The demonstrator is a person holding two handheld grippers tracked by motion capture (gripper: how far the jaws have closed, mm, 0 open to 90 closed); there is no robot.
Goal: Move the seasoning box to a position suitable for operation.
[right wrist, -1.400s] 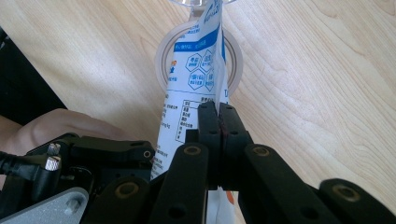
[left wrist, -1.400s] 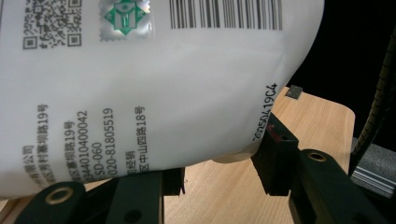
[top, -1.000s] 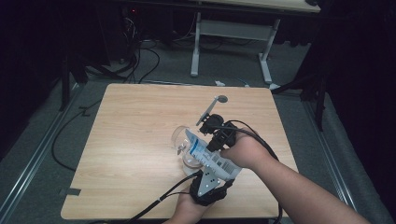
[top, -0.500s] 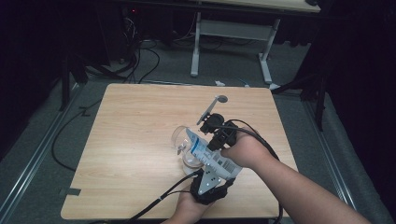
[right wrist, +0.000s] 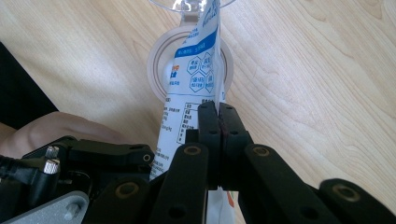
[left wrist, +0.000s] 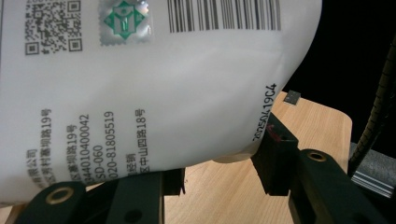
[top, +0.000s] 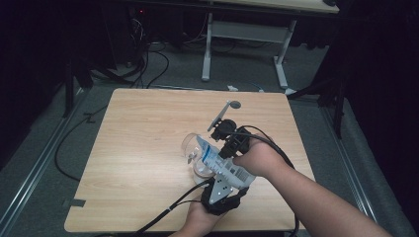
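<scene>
High view: both tongs (top: pixel 217 183) (top: pixel 223 139) pinching a white pouch (top: pixel 217 159) over a clear cup (top: pixel 193 148) on the table (top: pixel 138 148).

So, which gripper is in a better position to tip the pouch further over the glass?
Probably the right gripper: its jaws pinch the pouch edge near the top, just above the glass. The left gripper cradles the pouch's wide bottom, a support role.

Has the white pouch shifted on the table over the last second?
No. In the high view the white pouch sits at the same spot against the table's far edge and the clear glass as before.
</scene>
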